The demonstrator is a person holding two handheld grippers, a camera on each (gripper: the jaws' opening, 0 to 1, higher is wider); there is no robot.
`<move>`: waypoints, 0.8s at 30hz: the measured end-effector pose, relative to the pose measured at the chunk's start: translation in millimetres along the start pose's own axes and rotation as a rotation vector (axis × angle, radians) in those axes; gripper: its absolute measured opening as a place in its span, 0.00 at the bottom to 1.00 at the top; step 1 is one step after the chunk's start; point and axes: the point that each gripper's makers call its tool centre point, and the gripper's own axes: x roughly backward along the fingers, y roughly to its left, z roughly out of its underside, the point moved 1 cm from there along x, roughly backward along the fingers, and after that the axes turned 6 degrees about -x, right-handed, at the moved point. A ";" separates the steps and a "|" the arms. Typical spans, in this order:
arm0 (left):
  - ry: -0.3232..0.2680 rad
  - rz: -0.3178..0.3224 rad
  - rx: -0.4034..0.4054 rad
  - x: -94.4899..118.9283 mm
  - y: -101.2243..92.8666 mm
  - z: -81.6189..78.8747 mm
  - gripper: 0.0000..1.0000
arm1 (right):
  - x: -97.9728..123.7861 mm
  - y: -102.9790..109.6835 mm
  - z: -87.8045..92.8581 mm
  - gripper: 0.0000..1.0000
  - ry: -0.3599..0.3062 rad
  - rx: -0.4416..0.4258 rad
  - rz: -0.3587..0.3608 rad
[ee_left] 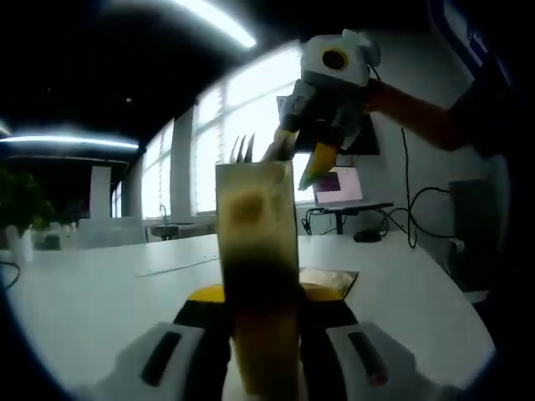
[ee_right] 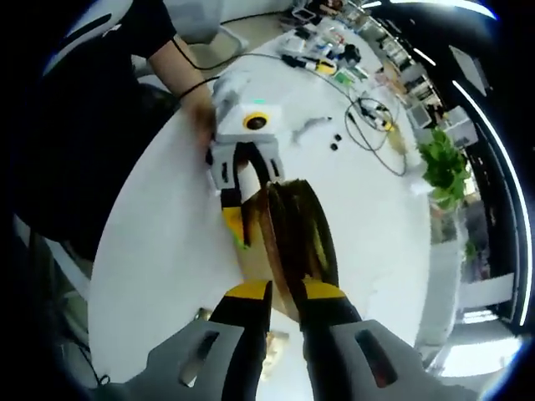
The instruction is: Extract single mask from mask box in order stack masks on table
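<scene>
Taking the mask box [ee_left: 257, 251] as my landmark: in the left gripper view it stands upright right in front of my camera and hides the middle of the white table [ee_left: 100, 292] behind it. Past the box to the right sit a laptop [ee_left: 338, 185] on a stand and black cables [ee_left: 410, 217]; to its left lies a thin flat sheet [ee_left: 171, 266] on the tabletop, and far left a green plant [ee_left: 18, 200]. Just behind the foot of the box lies something flat and yellowish [ee_left: 330, 280], too blurred to name.

My left gripper [ee_left: 263, 313] is clamped on the box, one jaw on each side of its lower part. My right gripper [ee_left: 301, 154] hangs over the box's top, its yellow-tipped jaws slightly apart at the opening where thin pale tips [ee_left: 242, 149] poke up.

In the right gripper view I look down into the box [ee_right: 292, 234], whose open top shows folded edges inside. My right gripper [ee_right: 282, 302] has its jaws a little apart at the box's near rim; I cannot tell if they grasp anything. Beyond the box my left gripper [ee_right: 238, 200] holds it from the far side. Past the box on the table [ee_right: 167, 251] are cables [ee_right: 376, 117], small clutter [ee_right: 322, 58] and a plant [ee_right: 443, 167]. The room has big bright windows [ee_left: 242, 125] and ceiling strip lights [ee_left: 217, 21].
</scene>
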 end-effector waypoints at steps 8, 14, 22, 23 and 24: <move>0.001 0.000 0.001 -0.1 0.1 0.1 0.33 | -2.9 -6.3 -4.3 0.02 -0.035 -0.070 -0.046; 0.001 0.000 0.000 0.2 0.5 0.3 0.33 | -10.2 -6.6 -8.7 0.02 -0.025 -0.051 -0.069; 0.004 -0.001 -0.004 0.1 0.6 0.8 0.34 | -20.2 -19.2 -6.6 0.02 -0.025 -0.084 -0.150; 0.004 -0.001 -0.006 0.1 0.8 0.9 0.34 | -21.4 -20.1 -6.4 0.02 -0.023 -0.086 -0.159; 0.004 -0.002 -0.007 0.0 0.7 0.9 0.34 | -22.7 -20.5 -6.5 0.02 -0.020 -0.088 -0.170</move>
